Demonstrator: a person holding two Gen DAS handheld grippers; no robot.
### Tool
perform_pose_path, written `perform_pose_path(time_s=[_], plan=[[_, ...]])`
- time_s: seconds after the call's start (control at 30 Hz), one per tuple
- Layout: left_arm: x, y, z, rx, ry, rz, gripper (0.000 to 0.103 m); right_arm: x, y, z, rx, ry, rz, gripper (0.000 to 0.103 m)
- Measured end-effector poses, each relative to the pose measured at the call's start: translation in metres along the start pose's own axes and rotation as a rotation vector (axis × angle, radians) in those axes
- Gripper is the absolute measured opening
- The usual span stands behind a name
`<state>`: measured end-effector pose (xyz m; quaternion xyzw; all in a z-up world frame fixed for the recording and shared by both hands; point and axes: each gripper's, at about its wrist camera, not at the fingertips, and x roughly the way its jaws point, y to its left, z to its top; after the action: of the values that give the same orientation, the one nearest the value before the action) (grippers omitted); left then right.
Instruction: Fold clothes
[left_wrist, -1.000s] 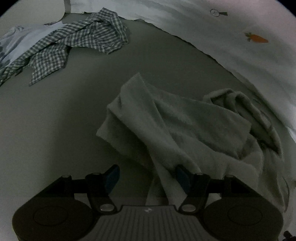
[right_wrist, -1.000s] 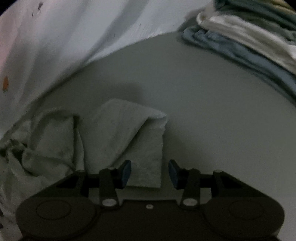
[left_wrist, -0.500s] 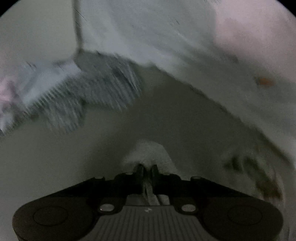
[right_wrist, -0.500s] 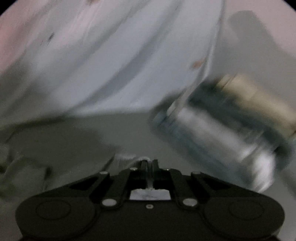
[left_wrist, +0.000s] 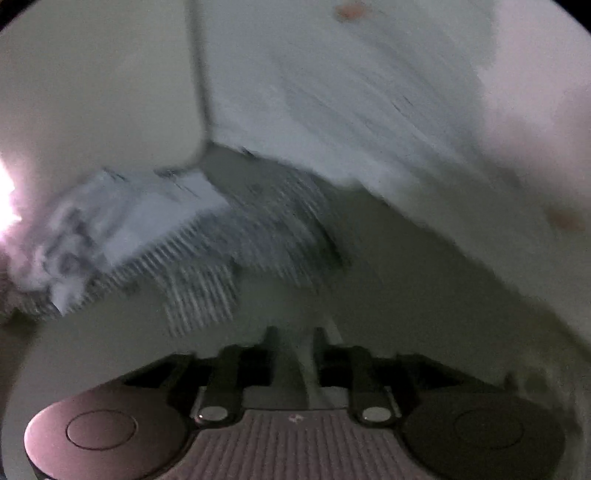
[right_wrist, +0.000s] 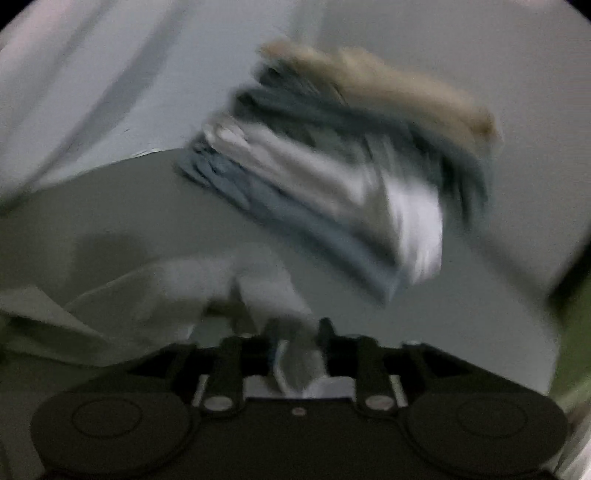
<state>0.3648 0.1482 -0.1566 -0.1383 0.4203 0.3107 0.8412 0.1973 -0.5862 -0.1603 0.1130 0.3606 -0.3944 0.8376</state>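
Note:
A pale grey-green towel is held by both grippers. My left gripper (left_wrist: 293, 334) is shut on a corner of the towel (left_wrist: 295, 314), which bunches between its fingers. My right gripper (right_wrist: 297, 328) is shut on another part of the towel (right_wrist: 177, 291), which trails away to the left above the grey surface (right_wrist: 110, 206). Both views are blurred by motion.
A checked shirt (left_wrist: 236, 243) and a pale patterned garment (left_wrist: 103, 221) lie at the far left of the grey surface (left_wrist: 424, 295). A white cloth with carrot prints (left_wrist: 369, 110) hangs behind. A stack of folded clothes (right_wrist: 351, 166) stands at the right.
Both grippers have shut on the towel and lifted it; the views tilted upward, so the checked shirt and the folded stack now sit nearer the middle.

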Motion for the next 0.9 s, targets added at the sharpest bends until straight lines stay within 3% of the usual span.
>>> perform_pose_path(time_s=[0.03, 0.13, 0.23, 0.27, 0.33, 0.57, 0.73, 0.9], plan=[[0.001, -0.009, -0.016, 0.012, 0.040, -0.030, 0.034, 0.002, -0.008, -0.006, 0.082, 0.033, 0.027, 0.029], [0.008, -0.033, -0.057, 0.037, 0.154, -0.108, 0.038, 0.006, -0.011, -0.016, 0.133, 0.057, 0.052, 0.032], [0.015, -0.059, -0.087, 0.103, 0.234, -0.123, 0.039, 0.012, -0.011, -0.025, 0.145, 0.069, 0.062, 0.033], [0.016, -0.064, -0.092, 0.127, 0.243, -0.123, 0.040, 0.018, -0.010, -0.023, 0.128, 0.061, 0.062, 0.029], [0.016, -0.075, -0.094, 0.171, 0.237, -0.104, 0.041, 0.017, -0.010, -0.016, 0.103, 0.029, 0.069, 0.008], [0.025, -0.075, -0.082, 0.147, 0.250, -0.075, 0.045, 0.015, -0.049, 0.047, 0.267, -0.126, -0.015, 0.007], [0.031, -0.078, -0.087, 0.150, 0.264, -0.043, 0.048, 0.016, -0.052, 0.081, 0.163, -0.201, -0.188, 0.007], [0.030, -0.085, -0.093, 0.214, 0.261, -0.023, 0.056, 0.047, -0.065, 0.076, 0.235, -0.007, -0.192, 0.015]])
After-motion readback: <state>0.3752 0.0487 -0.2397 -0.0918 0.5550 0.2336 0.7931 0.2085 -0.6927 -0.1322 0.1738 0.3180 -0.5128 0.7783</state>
